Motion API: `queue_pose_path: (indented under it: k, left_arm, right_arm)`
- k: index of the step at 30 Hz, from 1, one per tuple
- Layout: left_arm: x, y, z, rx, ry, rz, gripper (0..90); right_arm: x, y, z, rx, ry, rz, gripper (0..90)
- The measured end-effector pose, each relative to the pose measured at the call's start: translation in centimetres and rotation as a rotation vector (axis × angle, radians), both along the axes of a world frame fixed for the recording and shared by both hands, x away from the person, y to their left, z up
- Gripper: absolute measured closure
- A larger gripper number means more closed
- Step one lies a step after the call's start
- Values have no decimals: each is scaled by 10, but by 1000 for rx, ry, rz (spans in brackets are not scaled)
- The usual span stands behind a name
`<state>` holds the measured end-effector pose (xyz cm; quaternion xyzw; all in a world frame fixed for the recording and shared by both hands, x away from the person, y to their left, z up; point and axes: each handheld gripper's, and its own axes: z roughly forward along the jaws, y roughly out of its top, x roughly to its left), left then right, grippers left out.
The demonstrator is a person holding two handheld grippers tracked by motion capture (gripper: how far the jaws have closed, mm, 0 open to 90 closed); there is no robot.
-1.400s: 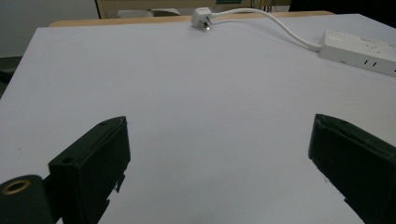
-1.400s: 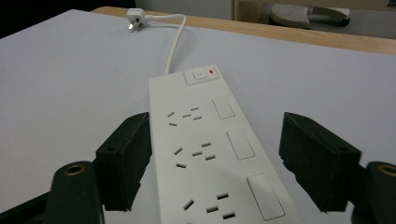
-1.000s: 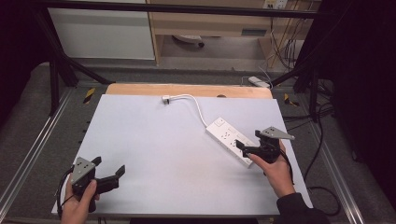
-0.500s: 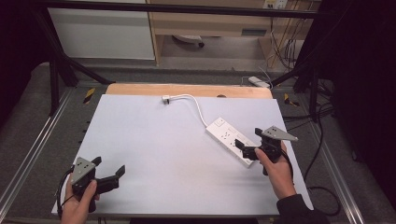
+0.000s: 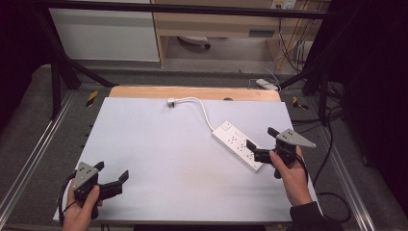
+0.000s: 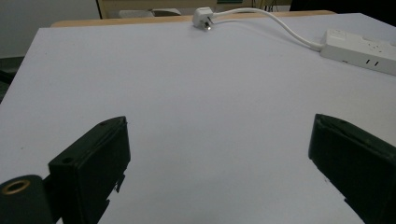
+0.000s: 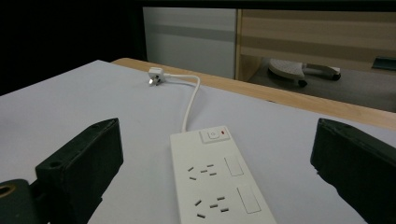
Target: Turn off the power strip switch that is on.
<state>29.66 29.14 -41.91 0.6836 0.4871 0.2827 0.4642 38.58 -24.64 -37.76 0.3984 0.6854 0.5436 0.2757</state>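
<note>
A white power strip (image 5: 238, 144) lies slantwise on the right half of the pale table (image 5: 159, 144). Its white cable (image 5: 206, 113) curves back to a plug (image 5: 171, 102) near the far edge. My right gripper (image 5: 261, 137) is open at the strip's near right end, its jaws spread over that end without touching it. In the right gripper view the strip (image 7: 219, 182), with a red-lit switch, runs between the open gripper's (image 7: 218, 128) jaws. My left gripper (image 5: 112, 171) is open at the near left corner. In the left gripper view the open gripper (image 6: 219, 123) faces bare table, the plug (image 6: 204, 14) and the strip (image 6: 359, 46).
A wooden strip (image 5: 192, 92) borders the table's far edge. Metal rails (image 5: 33, 154) run along both sides. A second white power strip (image 5: 266, 84) and loose cables (image 5: 332, 144) lie on the floor at the right. A cabinet (image 5: 106, 33) stands behind.
My right gripper has edged slightly away from me over the strip's end. The left gripper and the strip have stayed where they were.
</note>
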Motion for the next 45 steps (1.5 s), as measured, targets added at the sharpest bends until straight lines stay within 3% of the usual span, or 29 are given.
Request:
queue_pose_path:
  k: [8,19,34,45]
  left_arm:
    - [0,0,0,-1,0,0,58]
    - [0,0,0,0,0,0,58]
    - [0,-1,0,4,2,0,58]
    - [0,-1,-1,8,3,-4,58]
  right_arm:
    - [-9,-2,0,-10,-29,-5,22]
    - [-27,-4,-11,-50,-51,1,20]
    - [-40,-24,-25,-65,-27,-18,19]
    - [-50,-48,-39,-61,17,-44,19]
